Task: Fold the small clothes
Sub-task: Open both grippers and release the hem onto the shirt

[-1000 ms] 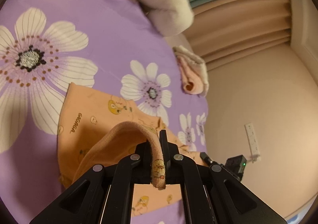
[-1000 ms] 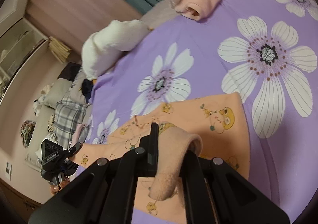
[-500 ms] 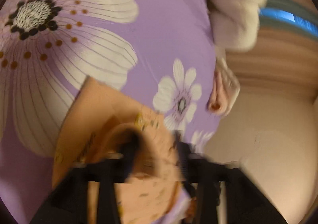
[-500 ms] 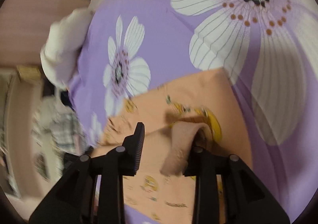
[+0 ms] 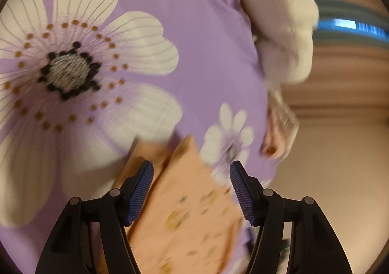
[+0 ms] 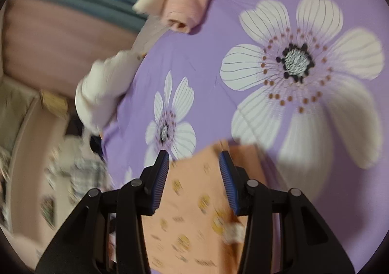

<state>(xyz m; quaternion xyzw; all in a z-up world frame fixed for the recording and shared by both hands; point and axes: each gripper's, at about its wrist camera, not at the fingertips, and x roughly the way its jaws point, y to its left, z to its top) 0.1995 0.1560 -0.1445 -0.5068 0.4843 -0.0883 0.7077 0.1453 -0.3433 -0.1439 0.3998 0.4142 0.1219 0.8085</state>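
Note:
A small orange garment with yellow cartoon prints (image 5: 192,203) lies folded on the purple flowered bedsheet (image 5: 199,38). It also shows in the right wrist view (image 6: 194,203). My left gripper (image 5: 192,174) is open and empty above the garment's far edge. My right gripper (image 6: 194,164) is open and empty above the same garment. Both views are blurred by motion.
A folded pink and cream garment (image 6: 187,2) lies at the far edge of the bed, also in the left wrist view (image 5: 279,133). A white fluffy bundle (image 5: 279,21) lies near it (image 6: 102,89). Curtains and a wall stand beyond the bed.
Both grippers were shut on the orange garment's edge. They carried it forward over the garment, opened and let go. The fabric now lies flat, folded over.

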